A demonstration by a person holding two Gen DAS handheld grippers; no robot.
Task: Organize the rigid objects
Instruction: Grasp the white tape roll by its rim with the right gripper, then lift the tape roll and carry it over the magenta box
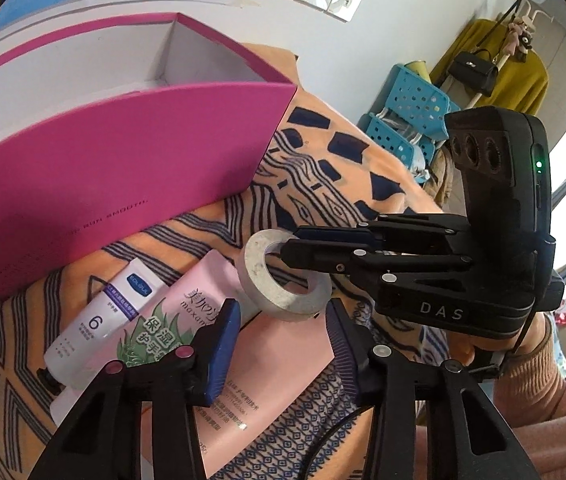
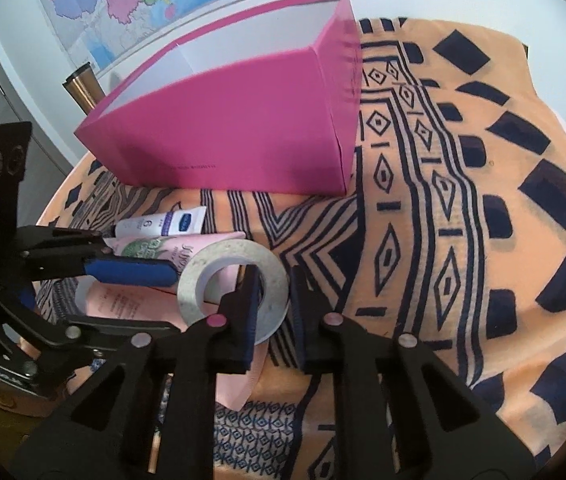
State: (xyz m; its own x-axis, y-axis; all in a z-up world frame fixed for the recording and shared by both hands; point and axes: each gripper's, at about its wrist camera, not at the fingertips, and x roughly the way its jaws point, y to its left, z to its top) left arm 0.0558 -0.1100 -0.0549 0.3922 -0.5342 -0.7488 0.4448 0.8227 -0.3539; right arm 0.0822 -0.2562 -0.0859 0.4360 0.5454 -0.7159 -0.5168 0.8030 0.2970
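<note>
**A:** Left wrist view first. What step is this?

**B:** Grasping, I'd say. The left gripper (image 1: 283, 344) has its blue pads pressed on either side of the pink tube (image 1: 283, 364). The right gripper (image 1: 291, 246) pinches the wall of the tape roll (image 1: 279, 300), one finger in the hole and one outside. The roll rests on that tube, near the front edge of the patterned cloth (image 1: 323, 184).

**A:** Anything legible?

**B:** "maxam" on the pink tube, a big "6" on the white tube (image 1: 103, 320) beside it, and "DAS" on the right gripper's body. "RUN SMOOTH." runs along the pink box (image 1: 123, 152).

**A:** And the right wrist view?

**B:** Same grips. The right gripper (image 2: 273, 312) clamps the tape roll (image 2: 227, 251), and the left gripper (image 2: 163, 300) squeezes the pink tube (image 2: 131, 300). The box (image 2: 243, 136) stands open along the cloth's far edge, empty as far as its inside shows.

**A:** Next?

**B:** Probably lift the roll straight up off the tube, then clear the box's near wall before letting go.
</note>
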